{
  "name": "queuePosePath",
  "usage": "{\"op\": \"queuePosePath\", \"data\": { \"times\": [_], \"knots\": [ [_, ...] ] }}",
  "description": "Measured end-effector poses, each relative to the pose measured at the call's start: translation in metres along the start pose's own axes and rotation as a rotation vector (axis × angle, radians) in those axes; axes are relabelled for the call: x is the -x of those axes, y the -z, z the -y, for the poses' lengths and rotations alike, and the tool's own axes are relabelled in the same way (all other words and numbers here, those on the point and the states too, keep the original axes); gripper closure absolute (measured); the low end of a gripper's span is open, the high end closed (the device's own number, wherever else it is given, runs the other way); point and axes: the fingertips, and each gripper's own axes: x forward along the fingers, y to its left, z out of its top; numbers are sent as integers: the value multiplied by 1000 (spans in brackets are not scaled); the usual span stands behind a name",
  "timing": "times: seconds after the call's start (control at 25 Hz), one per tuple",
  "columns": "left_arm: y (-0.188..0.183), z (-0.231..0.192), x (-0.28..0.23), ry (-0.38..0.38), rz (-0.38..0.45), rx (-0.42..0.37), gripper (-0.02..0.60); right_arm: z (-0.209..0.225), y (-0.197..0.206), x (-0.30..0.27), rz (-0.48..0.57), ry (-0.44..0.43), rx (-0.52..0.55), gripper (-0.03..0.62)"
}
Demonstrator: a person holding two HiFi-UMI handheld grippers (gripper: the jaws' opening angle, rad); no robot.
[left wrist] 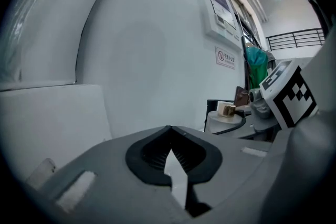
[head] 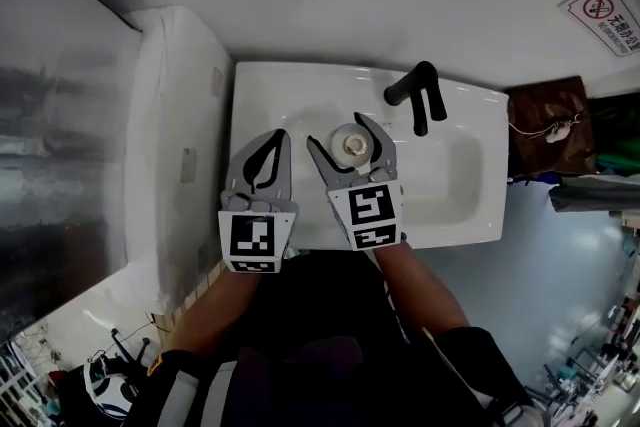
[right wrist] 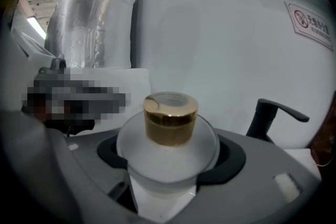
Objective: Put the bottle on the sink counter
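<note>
A frosted white bottle point(head: 352, 144) with a gold cap stands upright between the jaws of my right gripper point(head: 338, 133), which is shut on it. In the right gripper view, the bottle point(right wrist: 168, 136) fills the space between the jaws, with the gold cap point(right wrist: 170, 118) on top. It is held over the left part of the white sink point(head: 300, 85), near the basin's left edge. My left gripper point(head: 283, 135) is just left of it over the sink's flat left side, shut and empty; its tips point(left wrist: 169, 129) meet. The bottle point(left wrist: 227, 110) also shows at the right of the left gripper view.
A black faucet point(head: 420, 95) stands at the back of the basin, right of the bottle. A white ledge point(head: 180, 145) adjoins the sink's left side, with a silver duct point(head: 60, 165) beyond. A brown bag point(head: 545, 125) hangs at the right, under a wall sign point(head: 605, 15).
</note>
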Motion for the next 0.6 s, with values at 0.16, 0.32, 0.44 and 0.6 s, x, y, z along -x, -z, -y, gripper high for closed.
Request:
{"op": "queuePosePath", "data": {
  "times": [0.16,0.32,0.44,0.6],
  "knots": [
    [8,-10,-22,-20,-24,3,580,11,5,-24,-14,-4,5,252],
    [26,-16,-47,-26,-59,20,580,25,15,-45,-37,2,-2,252],
    [39,-19,-64,-35,-91,32,580,34,22,-60,-53,6,-7,252],
    [50,-21,-83,-41,-115,45,580,43,29,-78,-67,8,-10,252]
  ]
}}
